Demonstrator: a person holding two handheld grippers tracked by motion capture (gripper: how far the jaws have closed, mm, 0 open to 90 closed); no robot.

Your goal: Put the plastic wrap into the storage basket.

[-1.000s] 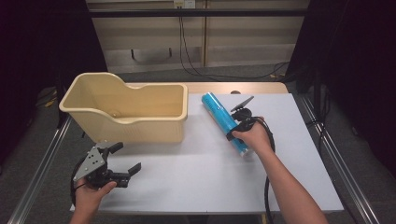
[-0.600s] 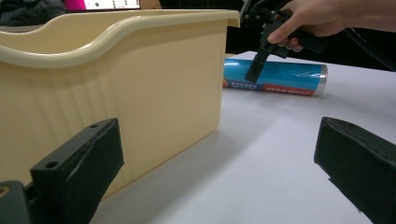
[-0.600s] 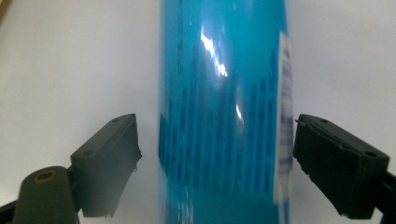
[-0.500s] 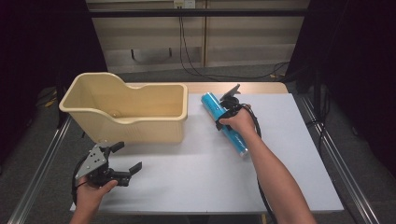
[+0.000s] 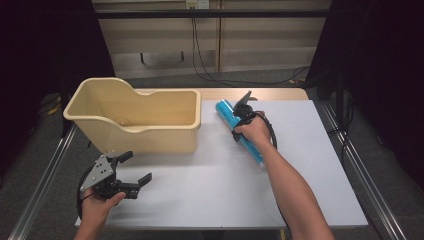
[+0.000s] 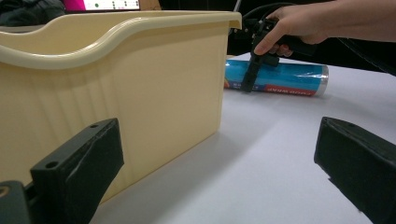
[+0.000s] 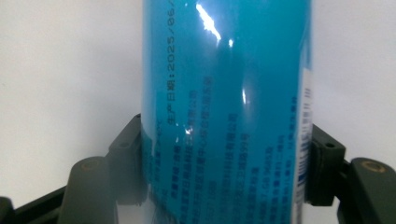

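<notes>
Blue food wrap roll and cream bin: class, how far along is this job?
Done: the right gripper has just closed on the blue food wrap roll. In hand: the roll lies on the white table, gripped. Left, probably: lifting it into the cream bin. The left gripper waits open.

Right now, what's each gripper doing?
Left gripper: open, holding nothing, beside the cream bin.
Right gripper: jaws just closing, shut on the blue roll.

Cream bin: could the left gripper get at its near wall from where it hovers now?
Probably yes: the left gripper is open, the cream bin just ahead, with bare white table between.
</notes>
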